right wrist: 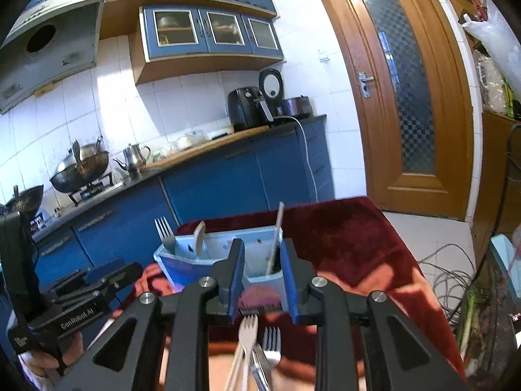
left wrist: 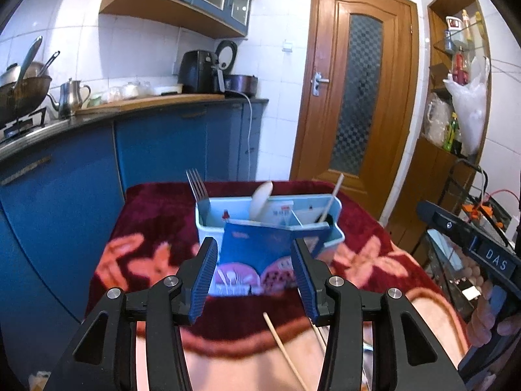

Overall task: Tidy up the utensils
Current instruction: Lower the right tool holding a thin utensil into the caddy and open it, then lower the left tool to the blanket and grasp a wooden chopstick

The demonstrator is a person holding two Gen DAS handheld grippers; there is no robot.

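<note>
- Right wrist view, near edge: loose utensils under the right gripper (right wrist: 262,285), two forks (right wrist: 249,329) with tines pointing far, plus pale sticks; handles cut off by the frame bottom and the gripper body, count unclear.
- Left wrist view, near: one chopstick (left wrist: 285,352) lies on the cloth, long axis running near-right to far-left, near end cut off.
- Left gripper (left wrist: 255,280): jaws fairly wide, nothing between the pads; blurred.
- Right gripper: jaws narrow, gap empty.
- Caddy (left wrist: 270,224): light blue plastic, divided into compartments, standing mid-table on the dark red floral cloth (left wrist: 156,228), just beyond both grippers. Blue printed card on its near face, text unreadable.
- In the caddy, all roughly upright: fork (left wrist: 197,184) left, tines up; white spoon (left wrist: 260,198) middle, leaning right; chopstick (left wrist: 332,197) right, tilted right. Lower ends hidden.
</note>
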